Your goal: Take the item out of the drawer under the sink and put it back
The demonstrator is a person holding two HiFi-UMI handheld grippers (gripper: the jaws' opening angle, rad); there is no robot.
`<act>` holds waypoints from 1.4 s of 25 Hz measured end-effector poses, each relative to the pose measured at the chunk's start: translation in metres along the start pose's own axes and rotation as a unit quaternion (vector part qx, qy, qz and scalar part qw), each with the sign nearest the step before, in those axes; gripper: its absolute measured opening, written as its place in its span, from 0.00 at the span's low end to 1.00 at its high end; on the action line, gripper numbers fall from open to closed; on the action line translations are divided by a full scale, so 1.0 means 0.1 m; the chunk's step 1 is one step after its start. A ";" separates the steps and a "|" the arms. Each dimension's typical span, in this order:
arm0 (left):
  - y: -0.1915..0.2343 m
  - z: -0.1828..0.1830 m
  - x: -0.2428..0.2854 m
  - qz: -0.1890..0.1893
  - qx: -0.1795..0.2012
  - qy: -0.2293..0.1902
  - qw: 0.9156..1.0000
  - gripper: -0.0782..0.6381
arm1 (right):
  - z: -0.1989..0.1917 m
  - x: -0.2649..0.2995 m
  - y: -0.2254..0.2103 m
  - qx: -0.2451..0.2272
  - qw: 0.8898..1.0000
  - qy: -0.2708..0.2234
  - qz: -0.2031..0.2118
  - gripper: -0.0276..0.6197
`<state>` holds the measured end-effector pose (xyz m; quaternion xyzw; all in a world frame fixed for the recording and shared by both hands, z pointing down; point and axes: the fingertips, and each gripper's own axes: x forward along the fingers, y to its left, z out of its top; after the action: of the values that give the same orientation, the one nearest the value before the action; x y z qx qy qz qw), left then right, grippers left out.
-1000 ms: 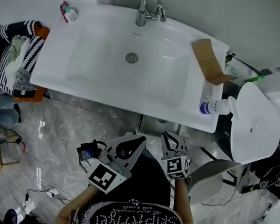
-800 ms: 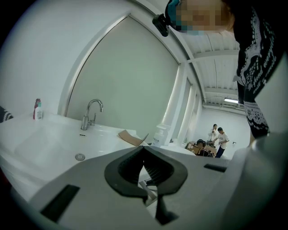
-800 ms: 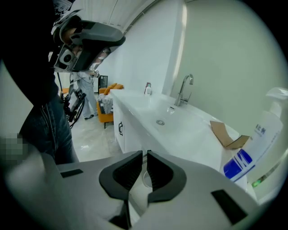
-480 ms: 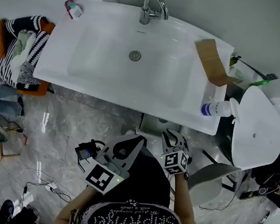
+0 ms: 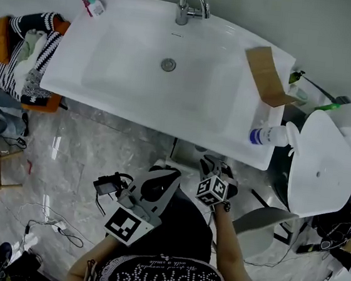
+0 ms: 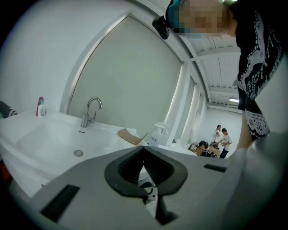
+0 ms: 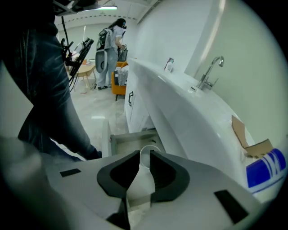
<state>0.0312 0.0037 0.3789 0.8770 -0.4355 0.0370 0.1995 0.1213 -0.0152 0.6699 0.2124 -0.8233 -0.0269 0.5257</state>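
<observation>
At the left, striped clothes [image 5: 18, 56] lie heaped beside the white sink [image 5: 124, 93]. Below the sink's front edge the left gripper [image 5: 168, 174] hangs with its jaws closed tip to tip on nothing. Just right of it the right gripper [image 5: 215, 166] points steeply down at the open drawer [image 7: 128, 137] under the sink; its jaws have just been opening and stand a little apart, with the white, round-rimmed item [image 7: 141, 179] showing in the gap, over the drawer, and further right a white and blue bottle [image 5: 267, 136] lies on the sink's corner.
</observation>
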 end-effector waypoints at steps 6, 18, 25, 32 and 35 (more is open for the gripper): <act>-0.16 -0.16 0.15 -0.002 0.021 0.010 1.000 0.11 | -0.06 0.20 0.02 -0.025 1.000 0.009 0.012 0.14; -0.17 -0.22 0.30 -0.019 0.062 0.054 0.996 0.11 | -0.35 0.68 0.10 -0.043 0.997 0.051 0.037 0.14; -0.02 -0.21 0.30 -0.007 0.048 0.060 0.997 0.11 | -0.32 0.83 0.12 -0.051 0.995 0.062 0.055 0.14; 0.12 -0.21 0.27 0.010 0.020 0.056 0.998 0.11 | -0.38 1.00 0.16 -0.066 0.991 0.091 0.069 0.14; 0.17 -0.24 0.23 0.015 0.022 0.064 0.998 0.11 | -0.45 1.08 0.19 -0.068 0.989 0.104 0.076 0.14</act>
<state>0.0352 -0.0134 0.4119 0.8705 -0.4337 0.1058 0.2070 0.1156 -0.0306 0.7871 0.1147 -0.7742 -0.0212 0.6221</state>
